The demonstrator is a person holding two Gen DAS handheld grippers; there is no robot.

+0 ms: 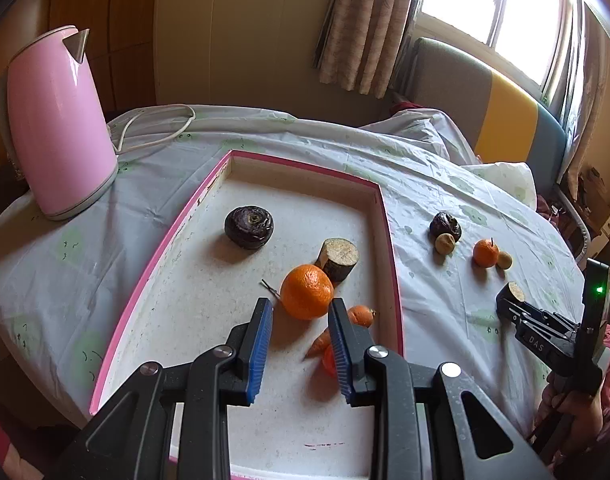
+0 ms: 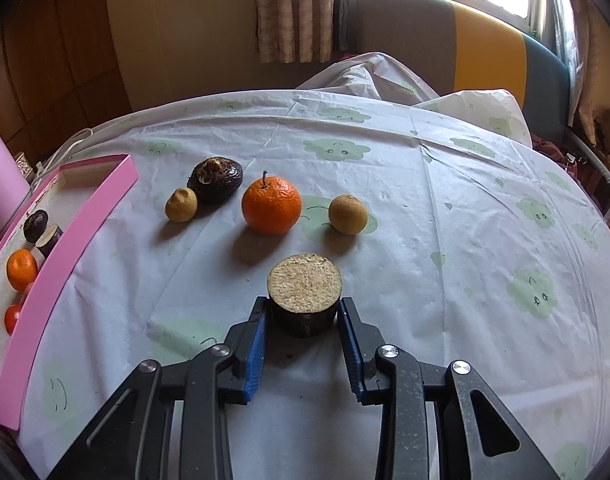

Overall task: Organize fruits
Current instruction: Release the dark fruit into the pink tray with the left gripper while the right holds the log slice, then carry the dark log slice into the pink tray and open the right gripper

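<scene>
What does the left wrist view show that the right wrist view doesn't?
Left wrist only: the pink kettle's spout, the carrot behind the open left gripper, and the tray's whole floor.
Right wrist only: the cut sugarcane piece seen close, between the right gripper fingers, which are closed on it.
Both: the pink tray, its orange, and the loose orange on the tablecloth.

The only readable text is "DAS", in pale letters on the black body of the right gripper (image 1: 517, 306), seen from the left wrist view. The tablecloth (image 2: 425, 184) carries green cloud-shaped smiley faces but no words. Nothing else bears a legible label, brand or number.
</scene>
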